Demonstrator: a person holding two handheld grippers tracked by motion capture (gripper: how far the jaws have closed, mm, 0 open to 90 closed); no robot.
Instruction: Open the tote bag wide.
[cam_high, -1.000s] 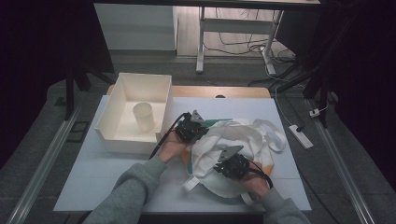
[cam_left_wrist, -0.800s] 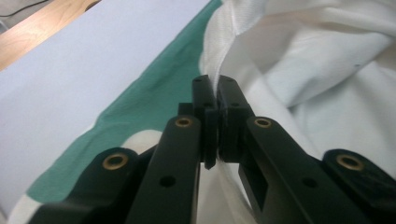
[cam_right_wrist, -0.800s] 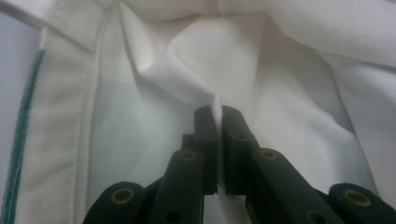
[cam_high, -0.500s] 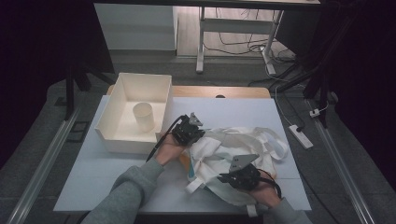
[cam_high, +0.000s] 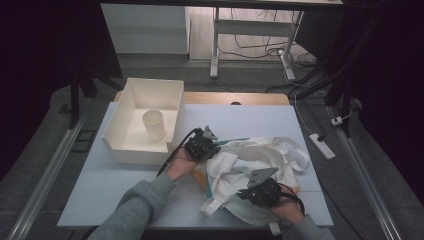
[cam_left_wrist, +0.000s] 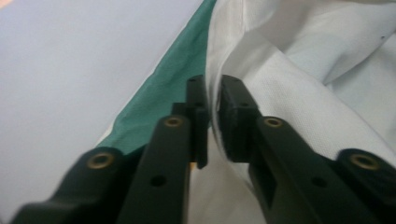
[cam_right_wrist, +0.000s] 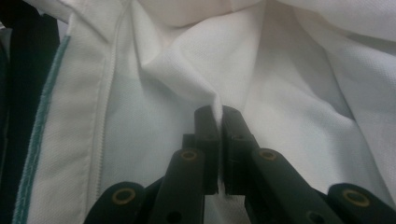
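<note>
We see a white bin (cam_high: 125, 131) on the table's (cam_high: 100, 185) left-rear part, open-topped, w/ one pale cup (cam_high: 153, 124) upright inside near its middle; the rest of the bin floor looks bare.

Right of the bin lies the white garment (cam_high: 265, 155), crumpled, w/ teal trim (cam_high: 231, 141) at its near-left edge and an orange patch peeking under it. It covers the table's center-right, touching neither bin nor cup.

Left gripper (cam_high: 207, 148) sits at the garment's left edge, just beside the bin's front-right corner. In the left gripper view its jaws have just been opening a bit: a narrow gap shows, a fold of white cloth (cam_left_wrist: 261, 84) running between them, pads seemingly not pressing. Teal trim (cam_left_wrist: 163, 88) lies right beside the left jaw.

Right gripper (cam_high: 257, 192) is at the garment's near edge, close to the table front. In the right gripper view its jaws are pressed together, pinching a ridge of white fabric (cam_right_wrist: 218, 103).

Beyond the table: a power strip (cam_high: 321, 146) on the floor at right, cables, and desk legs at rear. Nothing blocks the way betw. garment and bin.
</note>
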